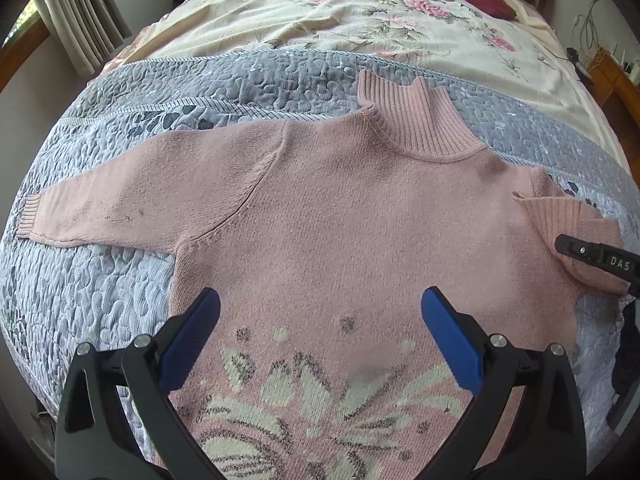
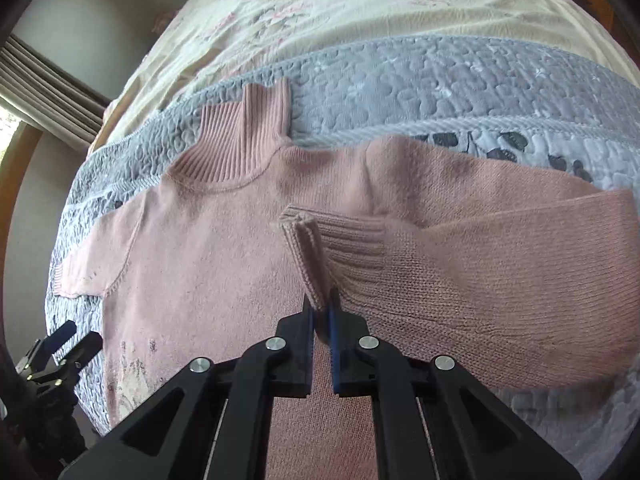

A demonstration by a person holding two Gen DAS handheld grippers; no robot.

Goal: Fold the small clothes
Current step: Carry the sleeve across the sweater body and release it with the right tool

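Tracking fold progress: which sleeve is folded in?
The right sleeve: the right gripper holds its cuff over the sweater.

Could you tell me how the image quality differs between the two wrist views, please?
Left wrist view: even daylight, sharp pink sweater, strong fisheye bending of the bed; right wrist view: the held sleeve looks soft and smeared toward the right edge, and the window is blown out.

Only legible txt: "DAS" on right gripper (image 1: 560, 245) body.
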